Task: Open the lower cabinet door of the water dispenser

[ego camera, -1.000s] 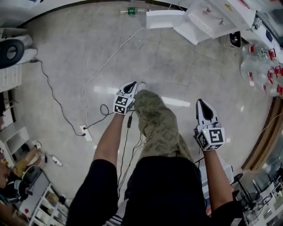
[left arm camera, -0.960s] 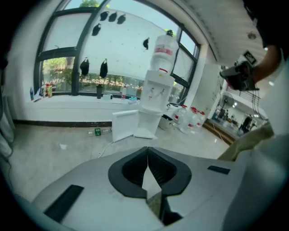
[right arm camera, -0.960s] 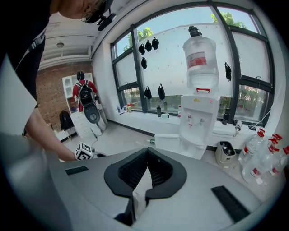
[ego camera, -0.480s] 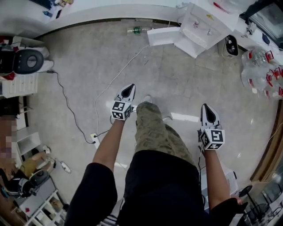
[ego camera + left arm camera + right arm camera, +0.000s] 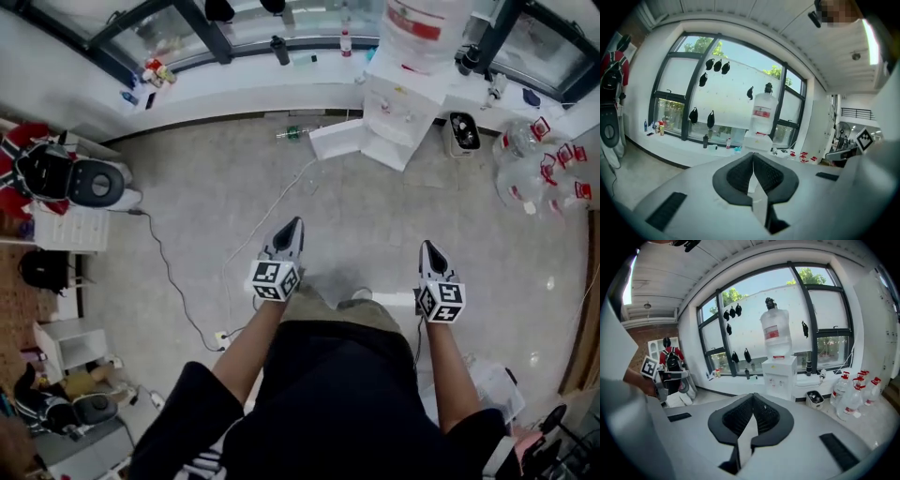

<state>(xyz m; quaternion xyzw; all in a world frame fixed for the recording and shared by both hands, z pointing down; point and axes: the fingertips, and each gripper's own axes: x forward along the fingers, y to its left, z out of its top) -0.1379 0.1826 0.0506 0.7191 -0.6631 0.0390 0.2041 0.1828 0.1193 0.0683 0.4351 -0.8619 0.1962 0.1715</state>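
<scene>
White water dispenser [image 5: 405, 120], bottle [image 5: 424, 23] atop

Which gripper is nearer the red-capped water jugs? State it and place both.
Right. In the head view the right gripper sits below and left of the jugs, clear of them; the left gripper is even farther left.

Your grey floor [image 5: 394, 216] carries the water dispenser [image 5: 403, 117] at the far wall, a small bin [image 5: 462, 131] just right of it, water jugs [image 5: 530, 169] far right, and a power strip [image 5: 222, 338] near left.
</scene>
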